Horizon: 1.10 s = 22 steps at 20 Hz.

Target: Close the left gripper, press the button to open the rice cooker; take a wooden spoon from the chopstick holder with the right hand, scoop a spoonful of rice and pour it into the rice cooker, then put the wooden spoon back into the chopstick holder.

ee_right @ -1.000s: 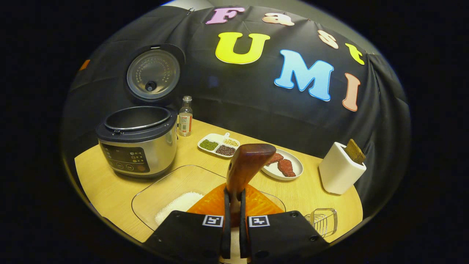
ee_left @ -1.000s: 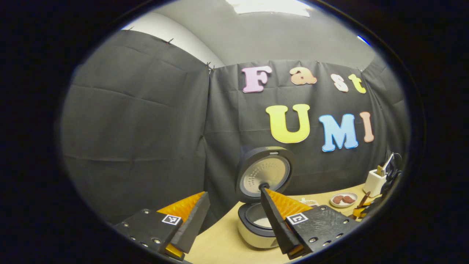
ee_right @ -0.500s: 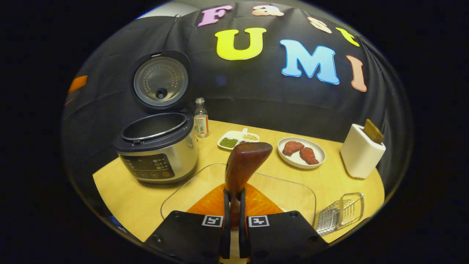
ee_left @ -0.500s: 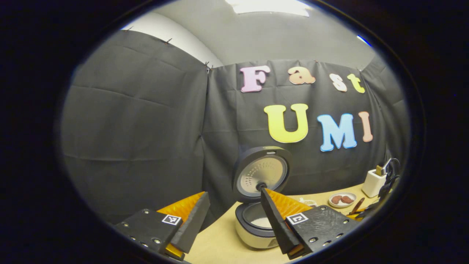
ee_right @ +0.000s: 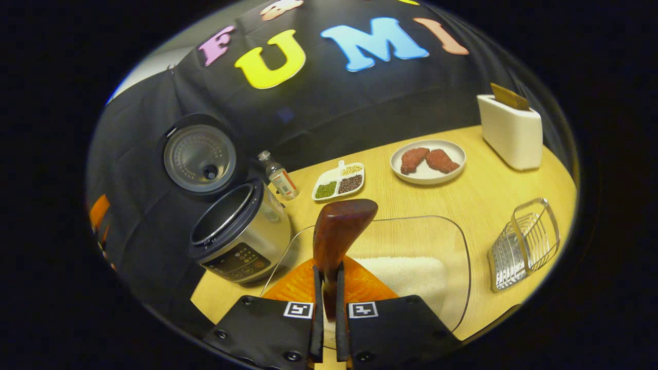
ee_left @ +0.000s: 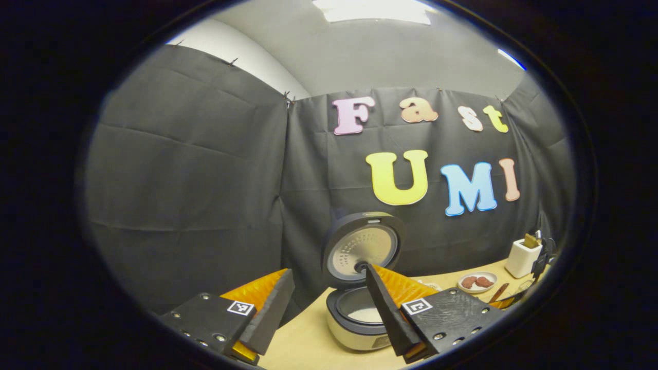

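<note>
My right gripper [ee_right: 327,288] is clamped on the wooden spoon [ee_right: 336,236], bowl end up, over the glass dish [ee_right: 452,241] of rice [ee_right: 406,272]. Left gripper [ee_left: 329,303] fingers spread, nothing between them. Rice cooker [ee_right: 239,231] lid up, left of dish; looks like white rice inside, hard to confirm. Chopstick holder [ee_right: 511,133] far right.

Bottle [ee_right: 278,176], bean tray [ee_right: 339,181], meat plate [ee_right: 427,161], wire rack [ee_right: 524,243].
</note>
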Motion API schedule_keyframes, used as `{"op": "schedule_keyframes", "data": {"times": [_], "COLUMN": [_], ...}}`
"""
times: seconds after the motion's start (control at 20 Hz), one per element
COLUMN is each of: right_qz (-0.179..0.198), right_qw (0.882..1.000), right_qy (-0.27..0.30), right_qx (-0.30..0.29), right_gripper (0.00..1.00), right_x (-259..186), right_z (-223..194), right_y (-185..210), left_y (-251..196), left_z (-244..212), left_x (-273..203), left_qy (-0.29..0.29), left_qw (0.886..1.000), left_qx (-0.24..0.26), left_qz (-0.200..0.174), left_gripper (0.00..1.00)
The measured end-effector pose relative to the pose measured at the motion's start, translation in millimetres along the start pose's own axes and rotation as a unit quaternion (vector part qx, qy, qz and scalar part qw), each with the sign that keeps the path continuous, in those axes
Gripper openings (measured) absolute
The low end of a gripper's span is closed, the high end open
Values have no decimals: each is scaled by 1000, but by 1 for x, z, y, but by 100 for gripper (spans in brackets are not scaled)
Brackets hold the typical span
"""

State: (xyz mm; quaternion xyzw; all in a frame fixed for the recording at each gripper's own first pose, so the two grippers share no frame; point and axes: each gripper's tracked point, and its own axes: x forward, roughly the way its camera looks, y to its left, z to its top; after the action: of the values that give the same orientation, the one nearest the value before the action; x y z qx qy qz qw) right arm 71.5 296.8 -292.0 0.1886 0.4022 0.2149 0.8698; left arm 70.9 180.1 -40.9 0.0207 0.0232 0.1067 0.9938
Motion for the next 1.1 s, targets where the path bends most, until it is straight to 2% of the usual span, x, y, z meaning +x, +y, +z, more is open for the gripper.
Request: {"op": "schedule_keyframes", "data": {"times": [0.1,0.25,0.3,0.35,0.5,0.55,0.65,0.8,0.85,1.1], "right_qz": [8,29,32,33,38,44,60,80,86,115], "right_qw": [998,987,984,981,974,970,962,951,948,936], "right_qy": [9,9,4,-1,-17,-20,-24,-30,-31,-41], "right_qx": [62,157,177,192,224,237,267,298,305,332], "right_gripper": [11,11,8,11,11,7,11,11,8,11], "right_x": [-3,-8,-10,-12,-19,-22,-26,-35,-37,-43], "right_z": [0,7,10,14,26,30,40,53,57,83], "right_y": [-10,-21,-25,-30,-39,-39,-37,-29,-25,-4], "left_y": [0,0,1,1,-2,-4,-9,-17,-18,-12], "left_z": [3,10,13,14,18,19,22,20,20,18], "left_x": [-2,-4,-4,-5,-7,-7,-7,-6,-6,-5], "left_qy": [-1,-6,-7,-8,-10,-12,-14,-14,-14,-12], "left_qw": [1000,1000,1000,1000,1000,1000,1000,1000,1000,1000], "left_qx": [3,11,12,13,13,14,14,9,7,-3], "left_qz": [0,1,2,3,2,0,-3,-9,-11,-7], "left_gripper": [87,87,87,87,88,88,88,88,88,88]}}
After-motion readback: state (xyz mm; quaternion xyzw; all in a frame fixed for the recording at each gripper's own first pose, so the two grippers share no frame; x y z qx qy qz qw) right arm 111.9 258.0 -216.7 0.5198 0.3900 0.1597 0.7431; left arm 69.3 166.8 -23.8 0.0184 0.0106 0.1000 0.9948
